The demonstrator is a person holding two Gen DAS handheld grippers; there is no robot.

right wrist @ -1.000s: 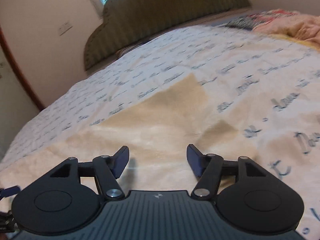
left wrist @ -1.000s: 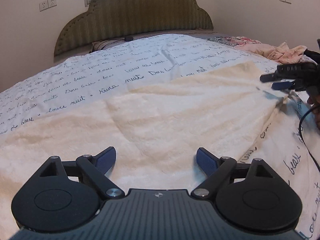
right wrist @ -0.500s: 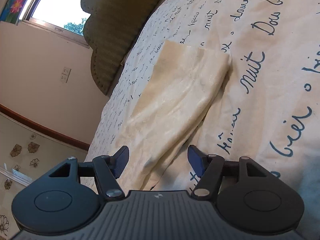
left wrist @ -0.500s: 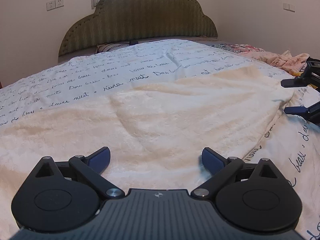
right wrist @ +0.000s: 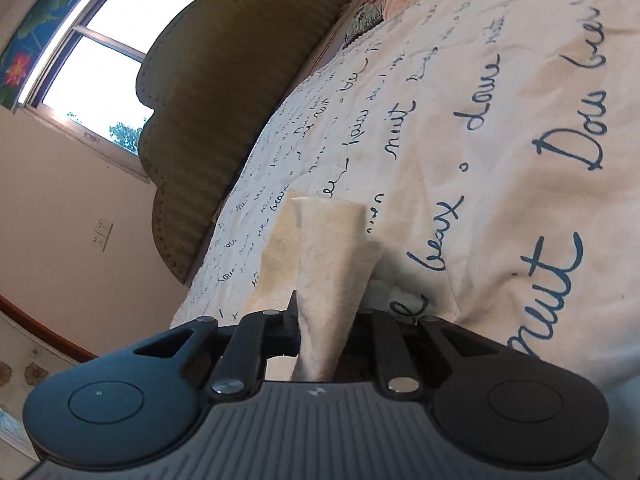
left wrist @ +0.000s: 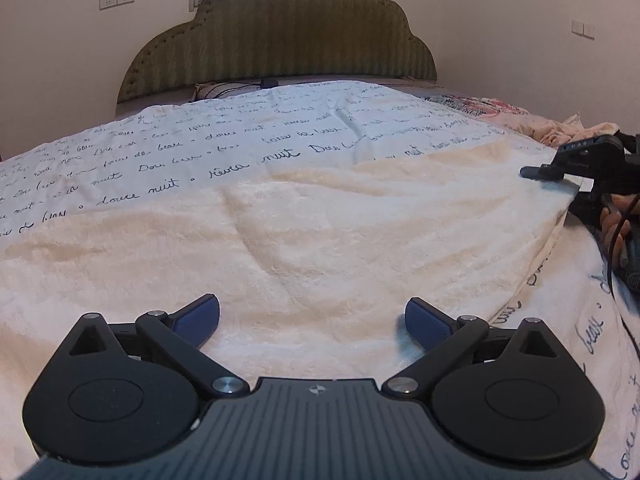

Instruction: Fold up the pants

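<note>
Cream fleece pants lie spread flat on the bed. My left gripper is open, low over the pants' near edge, with the blue pads apart. My right gripper is shut on the right end of the pants, with a fold of fabric pinched between the fingers. It also shows in the left wrist view at the pants' far right corner, held by a hand.
The bedsheet is white with blue script. A green padded headboard stands at the back. Pink and patterned clothes lie at the far right. A window is behind the headboard.
My right gripper went from open to shut on the end of the pants. My left gripper dropped slightly lower and stayed open.
</note>
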